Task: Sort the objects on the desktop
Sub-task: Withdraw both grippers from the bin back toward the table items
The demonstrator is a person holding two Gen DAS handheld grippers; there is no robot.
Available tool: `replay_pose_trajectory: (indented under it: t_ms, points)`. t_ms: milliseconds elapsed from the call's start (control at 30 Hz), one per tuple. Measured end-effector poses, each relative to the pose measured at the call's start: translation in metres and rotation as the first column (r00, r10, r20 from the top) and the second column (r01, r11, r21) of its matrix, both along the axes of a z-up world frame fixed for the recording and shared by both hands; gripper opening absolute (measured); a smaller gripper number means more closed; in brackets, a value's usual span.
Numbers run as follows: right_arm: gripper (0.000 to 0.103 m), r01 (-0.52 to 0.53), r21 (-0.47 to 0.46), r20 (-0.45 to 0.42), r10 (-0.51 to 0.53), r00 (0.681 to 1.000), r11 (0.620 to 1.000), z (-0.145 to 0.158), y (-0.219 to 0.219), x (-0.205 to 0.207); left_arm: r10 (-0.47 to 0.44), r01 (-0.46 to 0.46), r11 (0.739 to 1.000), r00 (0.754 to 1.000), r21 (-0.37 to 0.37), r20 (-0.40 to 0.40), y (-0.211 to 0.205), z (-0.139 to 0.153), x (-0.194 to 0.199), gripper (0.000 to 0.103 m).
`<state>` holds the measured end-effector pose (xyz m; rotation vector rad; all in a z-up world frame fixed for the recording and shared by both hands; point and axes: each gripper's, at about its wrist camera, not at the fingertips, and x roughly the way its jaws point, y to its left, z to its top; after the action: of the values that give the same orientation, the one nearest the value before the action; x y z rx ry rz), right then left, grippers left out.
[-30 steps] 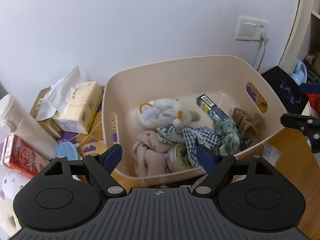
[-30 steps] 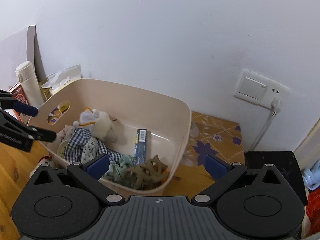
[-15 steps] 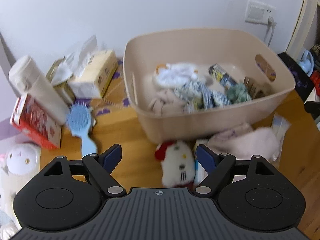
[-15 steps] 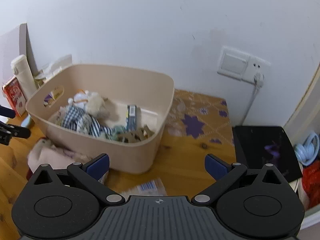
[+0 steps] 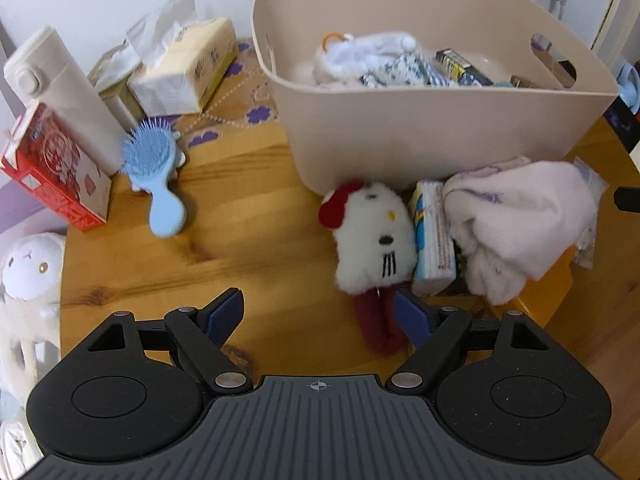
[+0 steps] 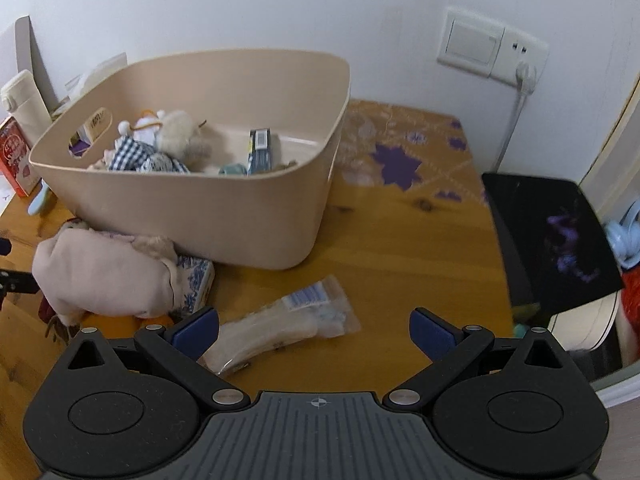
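A beige plastic basket (image 5: 440, 120) stands on the wooden desk and holds a white plush, checked cloth and a dark box; it also shows in the right wrist view (image 6: 256, 216). In front of it lie a white cat plush with a red bow (image 5: 372, 236), a tissue pack (image 5: 432, 240) and a pink cloth (image 5: 520, 224). My left gripper (image 5: 318, 314) is open and empty, just short of the plush. My right gripper (image 6: 314, 330) is open and empty above a clear plastic packet (image 6: 288, 328). The pink cloth (image 6: 108, 276) lies to its left.
A blue hairbrush (image 5: 156, 168), red carton (image 5: 56, 168), white flask (image 5: 60, 92) and tissue box (image 5: 188, 72) stand at the left. A white plush (image 5: 28, 272) sits at the desk's left edge. A black tablet (image 6: 552, 236) lies off the desk's right edge.
Both grippers have pulled back from above the basket and dropped toward the desk. The items in front of the basket have come into view. Both stay open.
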<state>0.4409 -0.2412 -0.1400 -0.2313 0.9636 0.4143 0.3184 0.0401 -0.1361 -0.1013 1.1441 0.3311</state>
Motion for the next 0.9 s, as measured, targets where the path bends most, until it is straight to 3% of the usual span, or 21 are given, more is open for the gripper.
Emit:
replay_pose_trajectory:
  t_ms: [400, 800, 900]
  points:
    - [0.103, -0.044, -0.054, -0.064, 0.040, 0.997, 0.998, -0.028, 0.022, 0.011, 0.004, -0.005, 0.998, 1.000, -0.061, -0.020, 0.005, -0.017, 0.019, 0.083]
    - [0.103, -0.046, -0.066, -0.110, 0.039, 0.993, 0.997, -0.046, 0.032, 0.021, 0.010, -0.011, 0.998, 1.000, -0.064, -0.021, 0.009, -0.036, 0.034, 0.083]
    - [0.103, -0.041, -0.068, -0.106, 0.033, 0.994, 0.997, -0.047, 0.035, 0.022, -0.003, 0.004, 0.998, 1.000, -0.065, 0.006, 0.009, -0.036, 0.034, 0.078]
